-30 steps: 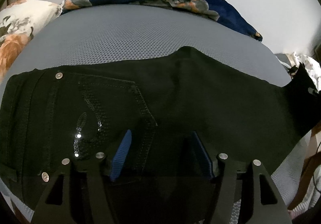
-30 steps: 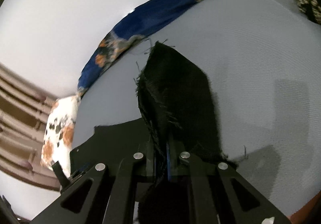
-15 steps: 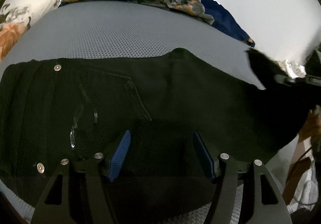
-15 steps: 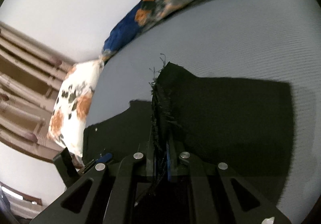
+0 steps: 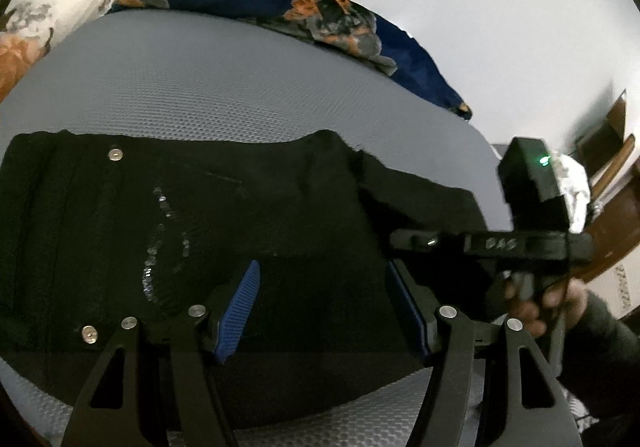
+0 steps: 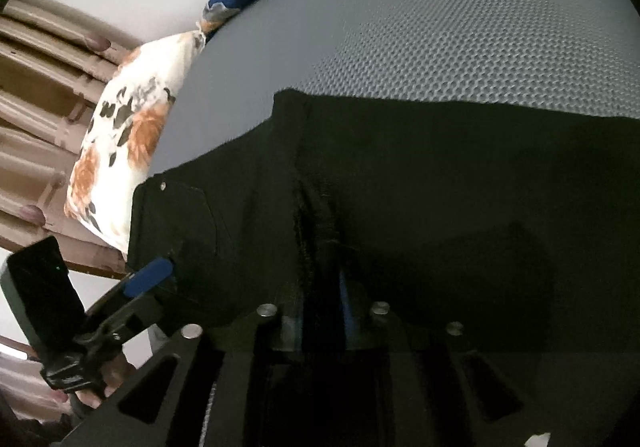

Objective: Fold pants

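Right wrist view: our right gripper [image 6: 324, 299] is opening its jaws, the frayed hem of the black pants [image 6: 420, 183] still between its pads, no longer pinched tight as it was a second ago. The leg it carried now lies doubled over the seat of the pants, so we judge this fold nearly laid. Our left gripper [image 5: 324, 307] hovers moderately open and empty over the pants near the sequinned pocket [image 5: 168, 231]. The pants lie flat on the grey mattress [image 5: 200, 87].

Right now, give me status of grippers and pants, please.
Left gripper open above pants. Right gripper opening, leg hem between fingers. Nothing in the way.
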The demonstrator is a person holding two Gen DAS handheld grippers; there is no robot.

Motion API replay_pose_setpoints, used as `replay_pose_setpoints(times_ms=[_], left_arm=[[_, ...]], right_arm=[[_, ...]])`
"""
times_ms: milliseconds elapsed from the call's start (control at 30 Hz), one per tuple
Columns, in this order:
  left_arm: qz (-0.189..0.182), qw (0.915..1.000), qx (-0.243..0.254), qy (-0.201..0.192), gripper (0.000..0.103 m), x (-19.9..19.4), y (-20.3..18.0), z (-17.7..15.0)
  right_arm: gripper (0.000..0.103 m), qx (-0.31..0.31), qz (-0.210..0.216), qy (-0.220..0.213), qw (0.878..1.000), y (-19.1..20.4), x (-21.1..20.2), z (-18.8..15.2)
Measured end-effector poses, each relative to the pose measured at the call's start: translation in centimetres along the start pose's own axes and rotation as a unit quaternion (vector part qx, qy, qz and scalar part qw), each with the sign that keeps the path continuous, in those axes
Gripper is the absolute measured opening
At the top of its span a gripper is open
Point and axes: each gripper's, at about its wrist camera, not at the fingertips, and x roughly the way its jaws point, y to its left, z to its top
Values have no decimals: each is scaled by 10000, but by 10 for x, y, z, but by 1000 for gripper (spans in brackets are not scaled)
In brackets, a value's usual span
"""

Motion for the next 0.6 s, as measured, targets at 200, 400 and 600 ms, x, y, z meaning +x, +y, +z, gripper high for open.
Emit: replay_pose_setpoints(times_ms=[200,400,600], left_arm=[[-554,9980,-272,142,65,3,-3,10],[-1248,9884,-623,599,64,22,-9,17],[-1326,9778,-969,1304,57,57,-10,18]], right_arm=[[37,-74,169,-154,9997,5,-24,-7],[44,269,-157,-834,9960,-18,-72,-18],[45,780,-258,-1289,9883,-50,-107,-35]])
